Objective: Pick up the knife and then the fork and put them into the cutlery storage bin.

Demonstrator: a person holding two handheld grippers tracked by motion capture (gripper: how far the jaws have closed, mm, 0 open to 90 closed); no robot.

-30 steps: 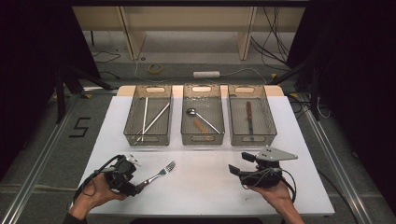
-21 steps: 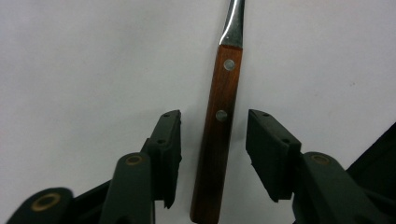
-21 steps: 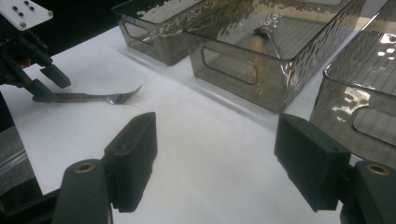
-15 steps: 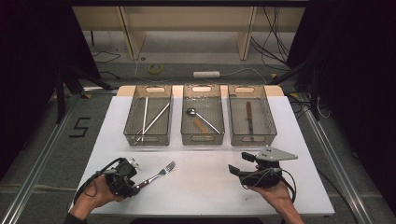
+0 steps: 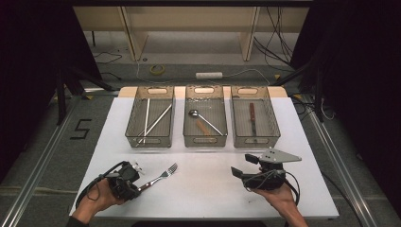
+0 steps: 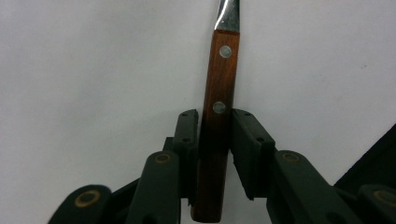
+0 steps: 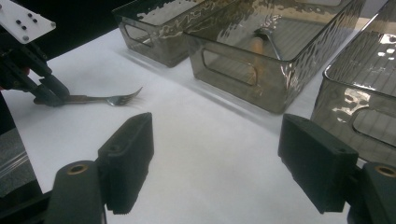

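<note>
the left tongs (image 6: 212, 154) had just closed on the fork (image 6: 216, 126) handle; a level lift seemed best. the right tongs (image 7: 224, 163) stood released over the counter (image 5: 203, 189).

fork handle (image 6: 215, 130) – reddish-brown wood, black gripper (image 6: 215, 135)

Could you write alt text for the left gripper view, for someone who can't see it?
The left gripper's two black jaws have just been closing on the brown wooden handle of a fork, which has two metal rivets. It lies on a plain white table.
</note>
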